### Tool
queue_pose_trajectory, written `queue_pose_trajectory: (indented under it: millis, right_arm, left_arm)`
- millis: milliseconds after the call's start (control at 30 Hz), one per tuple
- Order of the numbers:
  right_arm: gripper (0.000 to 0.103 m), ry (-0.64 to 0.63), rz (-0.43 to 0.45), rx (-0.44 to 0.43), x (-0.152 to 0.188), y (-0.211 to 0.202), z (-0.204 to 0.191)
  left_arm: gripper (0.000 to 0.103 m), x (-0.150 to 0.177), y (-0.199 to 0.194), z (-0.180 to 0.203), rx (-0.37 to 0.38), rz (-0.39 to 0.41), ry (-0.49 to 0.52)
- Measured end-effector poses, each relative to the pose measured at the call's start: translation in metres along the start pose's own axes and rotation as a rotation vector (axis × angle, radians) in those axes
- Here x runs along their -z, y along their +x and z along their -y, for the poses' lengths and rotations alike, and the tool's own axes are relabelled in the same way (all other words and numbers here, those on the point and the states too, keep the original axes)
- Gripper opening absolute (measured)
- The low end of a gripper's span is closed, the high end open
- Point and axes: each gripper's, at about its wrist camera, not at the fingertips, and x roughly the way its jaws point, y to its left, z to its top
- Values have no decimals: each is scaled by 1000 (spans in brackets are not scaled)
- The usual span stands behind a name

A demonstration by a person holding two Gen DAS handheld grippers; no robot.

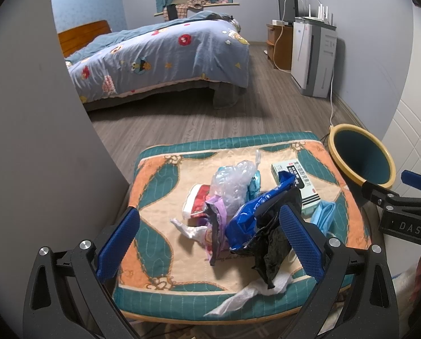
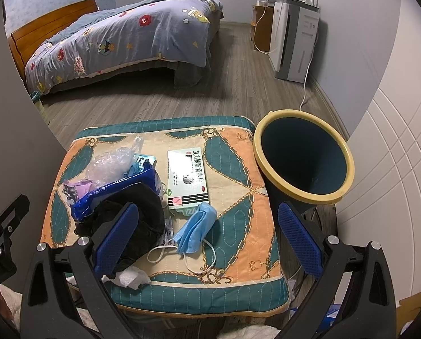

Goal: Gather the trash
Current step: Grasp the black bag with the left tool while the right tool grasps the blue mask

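Both grippers spread wide, holding nothing: left gripper (image 1: 210,240) over wrapper pile (image 1: 238,206), right gripper (image 2: 207,234) over face mask (image 2: 196,226). Bin (image 2: 303,152) beside cushion (image 2: 238,197), possibly touching.

Trash is piled on a cushion (image 2: 238,152): clear bubble wrap (image 1: 233,180), purple wrapper (image 1: 217,220), blue packet (image 1: 255,209), crumpled black bag (image 2: 134,212), white tissue (image 2: 131,278). A medicine box (image 2: 186,178) lies flat beside a folded blue face mask (image 2: 196,227). A yellow-rimmed bin (image 2: 303,155) is tilted at the cushion's right edge.
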Motion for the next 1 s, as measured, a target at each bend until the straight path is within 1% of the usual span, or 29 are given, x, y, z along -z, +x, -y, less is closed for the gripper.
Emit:
queue_pose_trajectory:
  millis: [100, 233, 333, 400, 433, 467, 500, 533, 600, 700, 733, 767, 800, 867, 900, 933, 967, 1000]
  right_arm:
    - [97, 5, -2, 1, 0, 0, 1]
    - [97, 2, -25, 5, 1, 7, 2]
    - [97, 8, -50, 13, 0, 17, 4]
    - [97, 11, -95, 4, 0, 29, 6]
    - [97, 12, -114, -2, -1, 35, 7]
    - [97, 16, -129, -15, -3, 41, 9]
    - [97, 20, -139, -24, -5, 47, 11]
    - [97, 22, -141, -21, -7, 51, 13]
    - [97, 33, -142, -11, -11, 61, 17]
    - [97, 54, -174, -40, -10, 78, 20]
    - [96, 61, -199, -53, -9, 86, 20]
    - [91, 68, -221, -60, -7, 92, 20]
    - [88, 80, -248, -69, -5, 101, 21]
    - [82, 87, -281, -75, -2, 111, 20]
    - [81, 89, -294, -75, 0, 115, 20]
    - [79, 90, -303, -78, 1, 118, 19]
    - [74, 93, -314, -85, 2, 121, 18]
    - [72, 101, -328, -92, 3, 124, 18]
  left_arm:
    - [98, 2, 1, -1, 15, -3, -4]
    - [98, 6, 7, -4, 74, -4, -27]
    - [98, 6, 16, 2, 69, 3, 12]
    - [98, 6, 24, 11, 55, -12, 70]
    - [98, 6, 29, 16, 61, -31, 92]
    - [98, 7, 34, 19, 77, -53, 103]
    - [98, 8, 41, 24, 116, -83, 107]
    - [98, 9, 44, 27, 125, -90, 113]
    - [98, 11, 54, 35, 116, -102, 139]
    - [98, 12, 70, 42, 133, -137, 152]
    - [98, 13, 75, 42, 149, -149, 149]
    - [97, 14, 81, 42, 154, -163, 145]
    - [95, 13, 83, 43, 147, -167, 146]
    - [94, 12, 81, 43, 138, -160, 145]
    - [92, 11, 77, 43, 154, -147, 138]
    - [89, 11, 72, 43, 170, -137, 136]
    - [82, 10, 72, 46, 183, -135, 139]
    - [75, 11, 71, 47, 204, -143, 145]
